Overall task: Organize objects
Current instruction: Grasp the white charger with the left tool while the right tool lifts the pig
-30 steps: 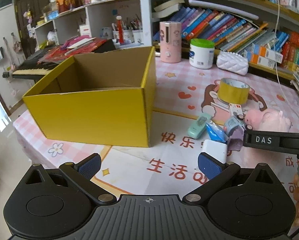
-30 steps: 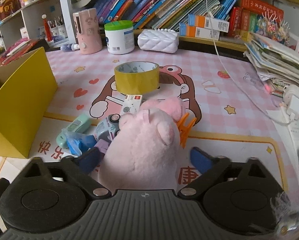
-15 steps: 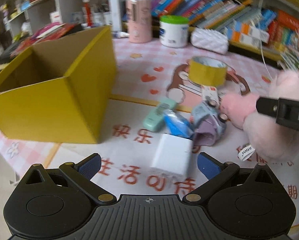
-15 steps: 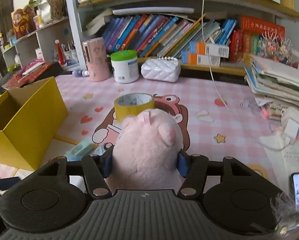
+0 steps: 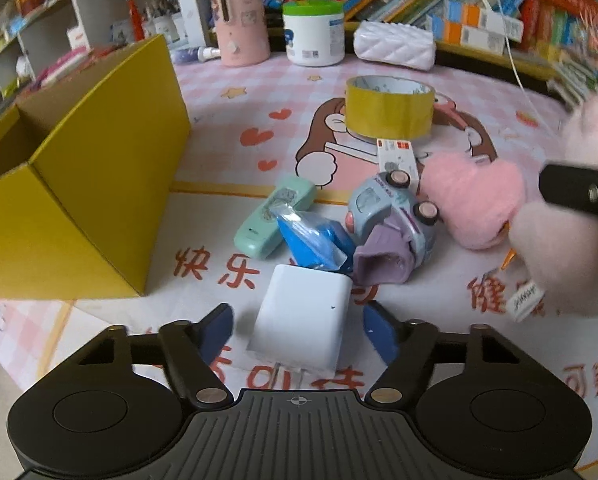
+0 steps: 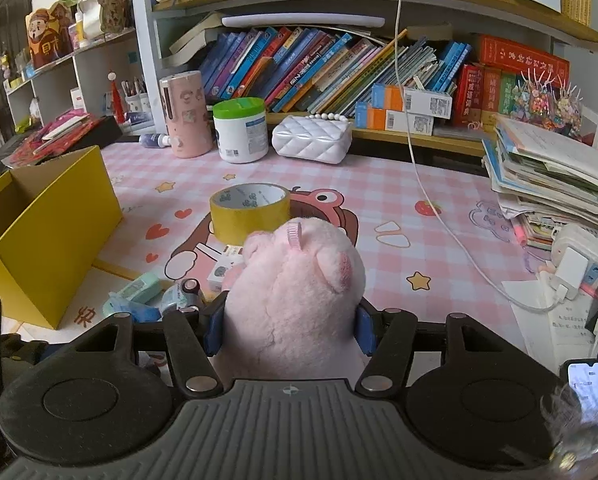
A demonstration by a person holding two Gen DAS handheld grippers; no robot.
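Mat (image 5: 219, 128) is showing red Chinese characters, 快乐 at 9 o'clock of the white charger (image 5: 301, 316). Left gripper (image 5: 297, 328) is sitting astride the charger, jaws just been closing, pads w/ small gaps each side, not pressing. Right gripper (image 6: 289, 330) is clamping the pink plush pig (image 6: 295, 292). Blue packet (image 5: 313, 246), mint device (image 5: 273, 216), toy car (image 5: 391, 216) are crowding at 12. Yellow box (image 5: 79, 184) is standing at 10, tape roll (image 5: 389, 110) further at 1.
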